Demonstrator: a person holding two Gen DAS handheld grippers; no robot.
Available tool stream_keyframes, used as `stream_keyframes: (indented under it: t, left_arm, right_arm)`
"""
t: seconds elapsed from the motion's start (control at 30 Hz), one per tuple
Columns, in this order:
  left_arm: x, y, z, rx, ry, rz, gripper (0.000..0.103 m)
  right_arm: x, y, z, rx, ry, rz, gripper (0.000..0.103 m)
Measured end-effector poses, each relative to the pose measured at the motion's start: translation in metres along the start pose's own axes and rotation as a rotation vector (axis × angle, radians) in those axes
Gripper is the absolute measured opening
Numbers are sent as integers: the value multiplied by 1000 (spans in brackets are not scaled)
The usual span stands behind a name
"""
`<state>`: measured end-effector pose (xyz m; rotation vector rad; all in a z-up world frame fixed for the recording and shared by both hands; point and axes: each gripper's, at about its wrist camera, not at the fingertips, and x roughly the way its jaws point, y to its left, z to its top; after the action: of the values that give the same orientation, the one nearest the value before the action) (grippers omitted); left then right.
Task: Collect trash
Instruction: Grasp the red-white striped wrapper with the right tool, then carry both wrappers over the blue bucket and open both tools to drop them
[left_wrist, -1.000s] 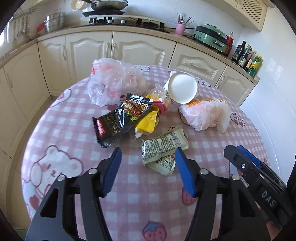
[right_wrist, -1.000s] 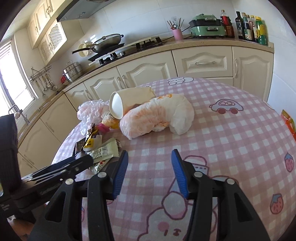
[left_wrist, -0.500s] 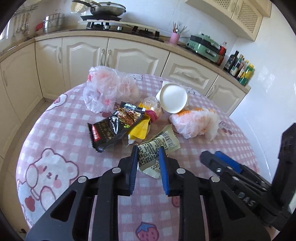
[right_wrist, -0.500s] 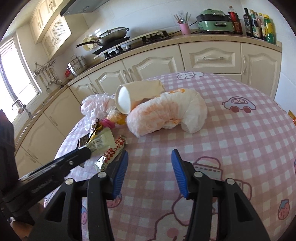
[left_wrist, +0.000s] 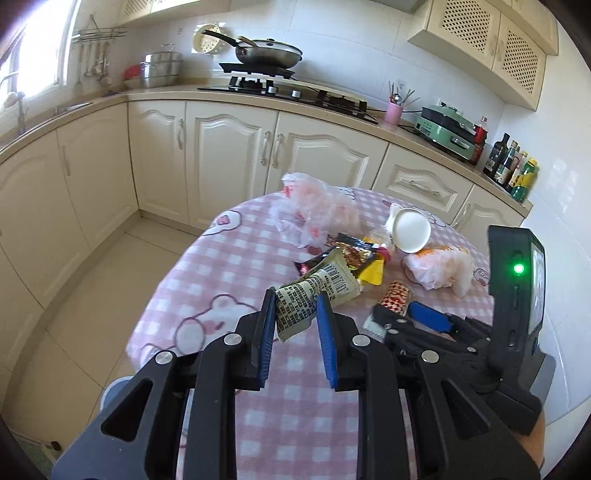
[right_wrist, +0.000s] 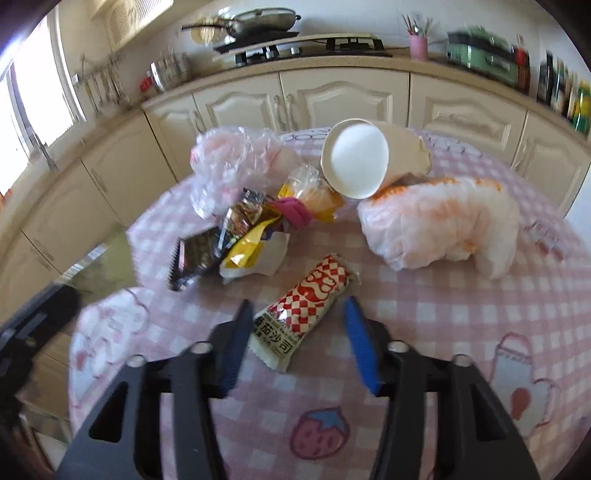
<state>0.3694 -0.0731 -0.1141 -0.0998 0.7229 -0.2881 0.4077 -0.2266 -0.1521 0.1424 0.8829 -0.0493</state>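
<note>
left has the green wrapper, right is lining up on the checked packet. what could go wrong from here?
1. The left gripper pinches only the end of the green wrapper; thin film could slip out.
2. The red-checked packet lies flat and diagonal between the open right gripper fingers, so closing may push it along the tablecloth or snag the cloth.
3. The right view is motion-blurred, so the approach may be fast; misalignment is likely.

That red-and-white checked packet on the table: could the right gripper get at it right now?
Probably yes. The right gripper is open, the red-and-white checked packet lies flat between its fingers, and nothing covers it.
</note>
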Motion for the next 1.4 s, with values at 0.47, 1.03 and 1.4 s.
stream_keyframes:
  t: [0.47, 1.03, 1.4]
  left_arm:
    - [-70, 74, -21, -90, -52, 40, 21]
    - [-134, 240, -99, -326, 1, 275, 21]
    - [-119, 290, -114, -406, 38, 318, 21]
  right_arm:
    - [-76, 56, -30, -59, -79, 177, 10]
    - [-70, 280, -102, -351, 56, 462, 10]
    - [-20, 356, -117, -416, 59, 450, 27]
